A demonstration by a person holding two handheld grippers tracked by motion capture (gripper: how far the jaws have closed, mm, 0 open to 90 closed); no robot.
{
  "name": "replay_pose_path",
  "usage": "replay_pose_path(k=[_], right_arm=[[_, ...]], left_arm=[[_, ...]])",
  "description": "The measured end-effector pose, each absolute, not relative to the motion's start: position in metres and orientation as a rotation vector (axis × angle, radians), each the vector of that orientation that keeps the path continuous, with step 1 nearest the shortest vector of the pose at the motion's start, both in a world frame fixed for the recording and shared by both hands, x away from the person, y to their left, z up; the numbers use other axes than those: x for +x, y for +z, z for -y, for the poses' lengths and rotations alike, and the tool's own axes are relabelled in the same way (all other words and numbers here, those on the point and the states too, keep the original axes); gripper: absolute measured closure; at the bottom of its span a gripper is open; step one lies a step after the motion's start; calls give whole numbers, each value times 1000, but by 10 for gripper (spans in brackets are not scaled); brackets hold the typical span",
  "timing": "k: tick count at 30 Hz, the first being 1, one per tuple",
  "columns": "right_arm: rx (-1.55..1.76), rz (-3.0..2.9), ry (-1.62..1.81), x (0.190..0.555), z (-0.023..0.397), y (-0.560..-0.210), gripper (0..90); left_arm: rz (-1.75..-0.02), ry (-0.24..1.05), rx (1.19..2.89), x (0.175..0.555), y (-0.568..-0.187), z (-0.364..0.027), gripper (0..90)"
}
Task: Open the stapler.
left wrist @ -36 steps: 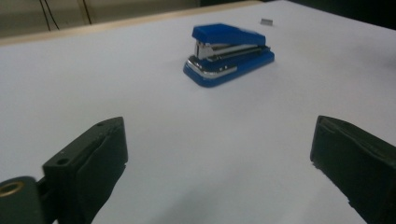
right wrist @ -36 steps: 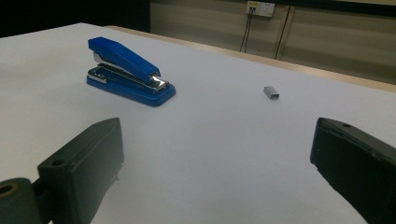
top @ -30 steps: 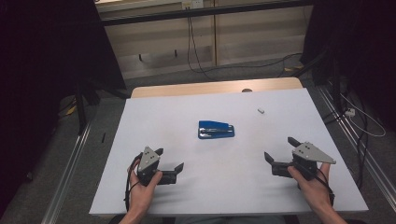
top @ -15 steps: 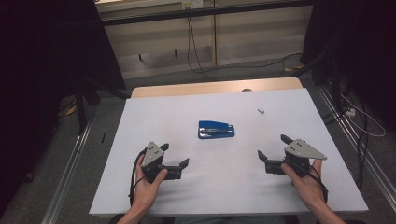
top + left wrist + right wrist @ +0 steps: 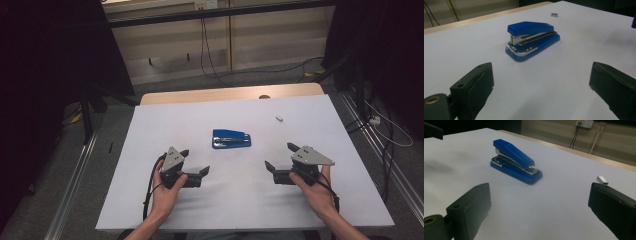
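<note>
A blue stapler lies flat near the middle of the white table, its mouth closed. In the left gripper view the stapler sits ahead of the open jaws, well beyond them. In the right gripper view the stapler is ahead and to the left. My left gripper is open, held low at the stapler's near left. My right gripper is open at its near right. Nothing is between either pair of jaws. A small strip of staples lies at the far right of the stapler.
The strip of staples shows just past my right gripper's right jaw, and far off as staples in the left gripper view. A wooden table edge runs along the back. Cables hang on the wall behind.
Both grippers have moved inward and slightly forward toward the stapler. The stapler and the staples have not moved. Both grippers stay open.
</note>
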State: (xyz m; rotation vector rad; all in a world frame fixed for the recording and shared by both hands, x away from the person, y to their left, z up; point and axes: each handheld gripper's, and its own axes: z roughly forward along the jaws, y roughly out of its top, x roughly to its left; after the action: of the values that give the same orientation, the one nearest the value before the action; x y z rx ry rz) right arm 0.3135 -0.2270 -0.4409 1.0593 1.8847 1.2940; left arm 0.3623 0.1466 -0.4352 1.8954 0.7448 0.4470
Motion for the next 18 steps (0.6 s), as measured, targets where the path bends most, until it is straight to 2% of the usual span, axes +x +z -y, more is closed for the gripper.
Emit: replay_pose_path(k=[7,13,18], right_arm=[[1057,-1887,1327,321,222,-438,37],[1057,-1869,1366,330,218,-431,25],[1086,-1894,1393,339,213,-427,31]], left_arm=[[-739,424,1870,377,-431,-136,56],[-712,490,1919,387,-429,-125,54],[-711,453,1874,397,-420,-117,51]])
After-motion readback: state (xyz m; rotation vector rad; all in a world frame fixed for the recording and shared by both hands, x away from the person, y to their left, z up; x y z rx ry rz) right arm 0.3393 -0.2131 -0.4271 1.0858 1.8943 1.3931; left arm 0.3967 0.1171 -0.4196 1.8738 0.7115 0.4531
